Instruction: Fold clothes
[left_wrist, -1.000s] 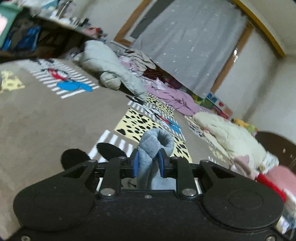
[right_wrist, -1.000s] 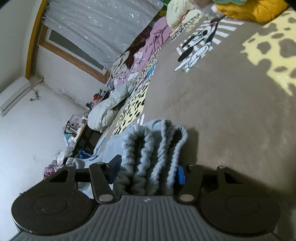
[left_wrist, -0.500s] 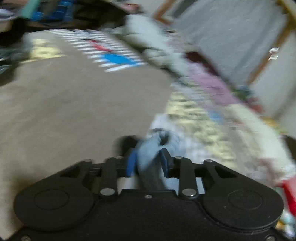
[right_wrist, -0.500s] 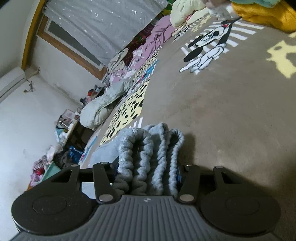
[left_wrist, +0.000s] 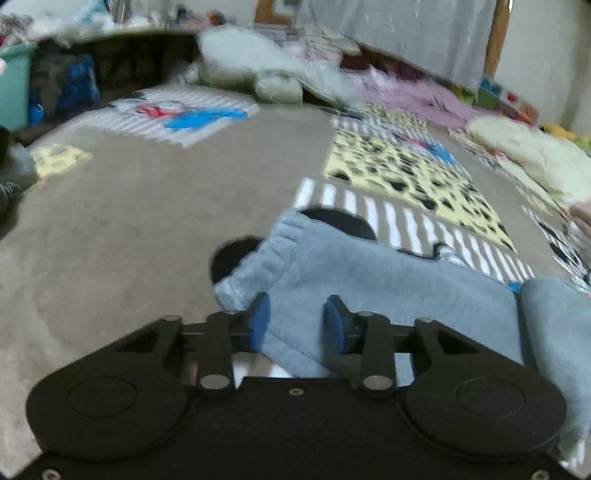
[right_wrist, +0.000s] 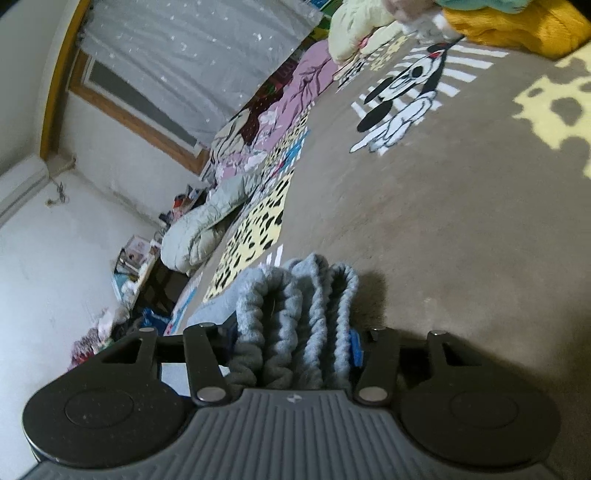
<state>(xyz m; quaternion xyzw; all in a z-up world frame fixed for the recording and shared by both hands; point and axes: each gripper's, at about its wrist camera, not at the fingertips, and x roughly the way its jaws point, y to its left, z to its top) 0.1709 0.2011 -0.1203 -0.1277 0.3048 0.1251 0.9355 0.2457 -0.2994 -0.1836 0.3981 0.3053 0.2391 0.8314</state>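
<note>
Grey fleece garment (left_wrist: 369, 273) lies flat on the carpet (left_wrist: 129, 221). Our left gripper (left_wrist: 295, 325) jaws wide over it, holding nothing. Our right gripper (right_wrist: 295, 347) clamps 4 bunched layers; risk: pulling now drags the fold apart, since nothing pins the flat end.

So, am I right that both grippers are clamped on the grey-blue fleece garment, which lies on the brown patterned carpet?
Not quite: only the right gripper is clamped on the grey-blue fleece garment, bunched between its fingers in the right wrist view. The left wrist view shows the left gripper open, its blue pads apart above the fabric. The garment does lie on the brown patterned carpet.
</note>
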